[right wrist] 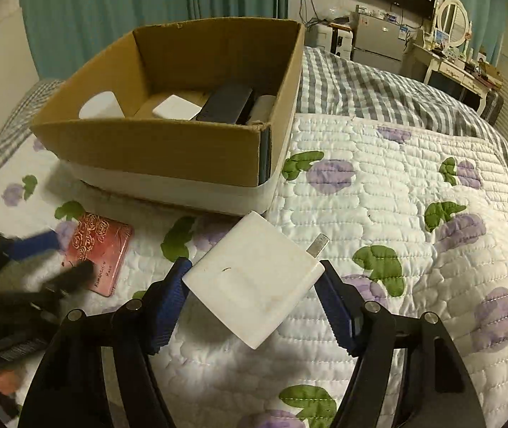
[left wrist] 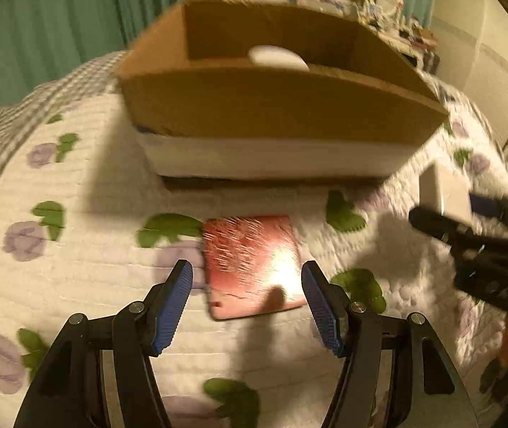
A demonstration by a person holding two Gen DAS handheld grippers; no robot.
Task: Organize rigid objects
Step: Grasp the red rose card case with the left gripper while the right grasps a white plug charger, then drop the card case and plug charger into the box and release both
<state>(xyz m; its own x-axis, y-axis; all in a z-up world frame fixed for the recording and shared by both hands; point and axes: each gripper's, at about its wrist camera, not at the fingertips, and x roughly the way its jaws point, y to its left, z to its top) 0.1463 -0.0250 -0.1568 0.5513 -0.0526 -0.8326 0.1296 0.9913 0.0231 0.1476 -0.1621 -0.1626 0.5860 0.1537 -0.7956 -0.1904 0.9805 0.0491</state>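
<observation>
A flat pink rose-patterned case (left wrist: pixel 254 264) lies on the quilt in front of the cardboard box (left wrist: pixel 272 107). My left gripper (left wrist: pixel 247 306) is open, its jaws on either side of the case's near end, just above it. My right gripper (right wrist: pixel 254 296) is shut on a white plug adapter (right wrist: pixel 254 278), held above the quilt near the box's front right corner (right wrist: pixel 264 153). The right wrist view shows the pink case (right wrist: pixel 100 253) and the blurred left gripper (right wrist: pixel 54 260) over it. The box holds a white block (right wrist: pixel 177 107), a dark case (right wrist: pixel 225 103) and other items.
The box (right wrist: pixel 168 142) stands on a white base on a floral quilt (right wrist: pixel 414 214). A checked blanket (right wrist: pixel 361 82) lies behind. A dresser with a mirror (right wrist: pixel 450 18) and a wall screen stand at the far right. Green curtains hang behind the box.
</observation>
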